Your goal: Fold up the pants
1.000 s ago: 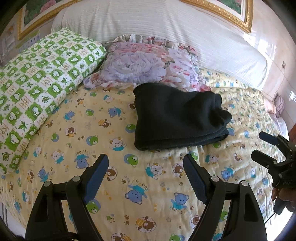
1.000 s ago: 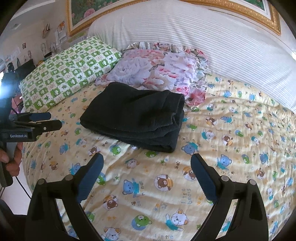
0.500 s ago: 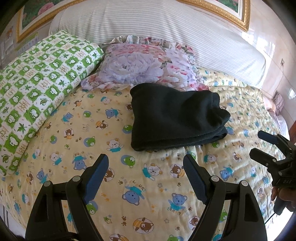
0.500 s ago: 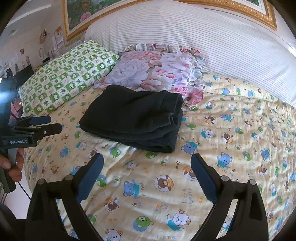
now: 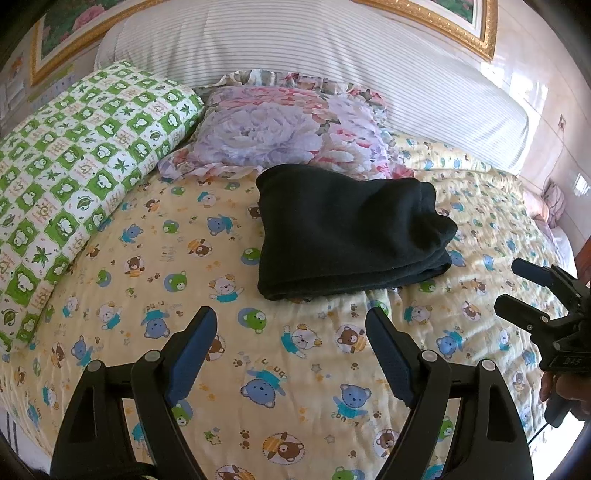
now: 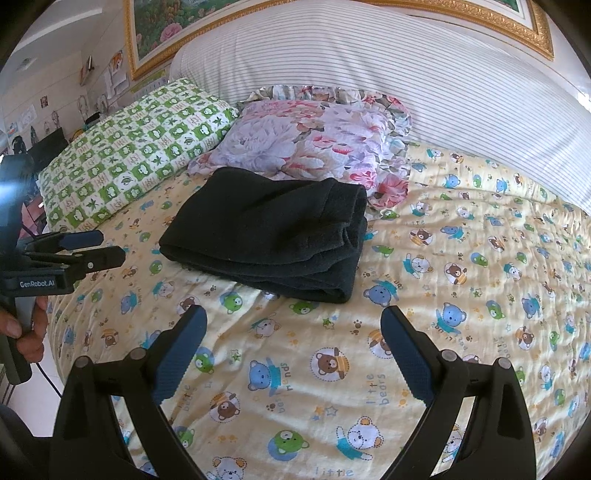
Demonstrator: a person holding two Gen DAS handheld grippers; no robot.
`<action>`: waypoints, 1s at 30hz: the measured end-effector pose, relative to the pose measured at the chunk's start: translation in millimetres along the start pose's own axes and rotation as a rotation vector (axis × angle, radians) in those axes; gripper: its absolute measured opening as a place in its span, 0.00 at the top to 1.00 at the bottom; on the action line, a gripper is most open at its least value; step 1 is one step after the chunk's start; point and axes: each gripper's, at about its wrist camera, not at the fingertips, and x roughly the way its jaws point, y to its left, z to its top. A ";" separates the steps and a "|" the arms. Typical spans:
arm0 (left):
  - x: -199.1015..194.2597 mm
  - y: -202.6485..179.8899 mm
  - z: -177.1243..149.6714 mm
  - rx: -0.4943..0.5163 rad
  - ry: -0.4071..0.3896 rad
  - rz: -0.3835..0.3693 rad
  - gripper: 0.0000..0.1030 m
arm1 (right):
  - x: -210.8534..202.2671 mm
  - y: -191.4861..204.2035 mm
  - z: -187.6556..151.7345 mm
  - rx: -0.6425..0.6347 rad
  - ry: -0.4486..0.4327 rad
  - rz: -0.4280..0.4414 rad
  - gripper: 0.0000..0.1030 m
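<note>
Your left claw hangs over the bedspread with its blue-padded fingers spread wide apart and nothing between them. Your right claw is the same: fingers well apart, holding nothing, hovering above the yellow bear-print cover near the foot side of the bed.

The pants lie ahead of both claws, already folded into a thick dark rectangle of several layers, flat on the bedspread. In the right wrist view the pants show their stacked folded edges on the near and right sides. Neither claw touches them; a strip of bedspread separates the fingertips from the bundle's near edge.

Just behind the pants sits a floral pillow, and the far edge of the bundle touches or slightly overlaps its ruffled hem. To the left of that lies a green checked pillow, apart from the pants. A striped white bolster runs along the head of the bed, below a gilt picture frame.

From the left wrist view you can see your right claw at the right edge, fingers parted, off to the side of the pants.
</note>
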 end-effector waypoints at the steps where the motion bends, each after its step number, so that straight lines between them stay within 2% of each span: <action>1: 0.2 -0.7 0.2 0.002 -0.001 -0.003 0.19 | -0.1 0.1 -0.1 0.001 0.001 0.000 0.07; 30: 1.0 -18.0 1.4 0.072 0.009 -0.007 0.19 | -0.7 12.4 14.7 -0.011 -0.026 0.029 0.07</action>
